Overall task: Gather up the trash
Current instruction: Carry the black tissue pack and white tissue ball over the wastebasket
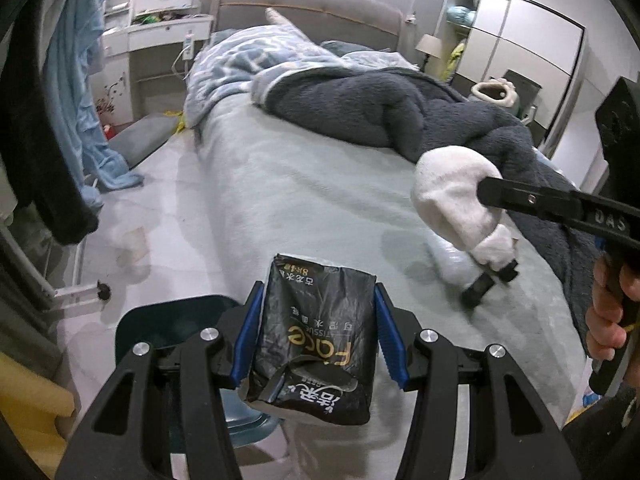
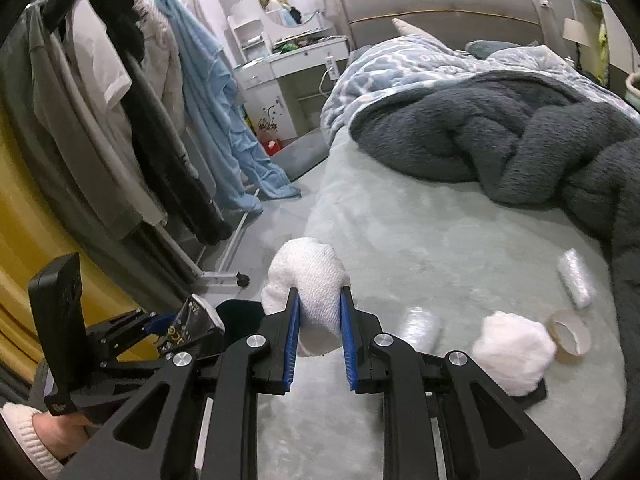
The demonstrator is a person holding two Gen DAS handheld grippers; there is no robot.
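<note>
My left gripper (image 1: 318, 294) is shut on a crumpled black tissue pack (image 1: 316, 344) with gold lettering, held above a dark teal bin (image 1: 176, 328) beside the bed. My right gripper (image 2: 320, 300) is shut on a white sock-like cloth (image 2: 310, 280), held over the pale green bed sheet (image 2: 420, 240). The right gripper and cloth also show in the left wrist view (image 1: 452, 196), to the right. The left gripper and pack show at lower left in the right wrist view (image 2: 188, 320).
On the bed lie a white fluffy wad (image 2: 512, 352), a tape roll (image 2: 568, 336), a clear crumpled plastic bottle (image 2: 576, 278) and a plastic piece (image 2: 420, 326). A dark grey blanket (image 2: 520, 140) covers the far side. A clothes rack (image 2: 120, 120) stands left.
</note>
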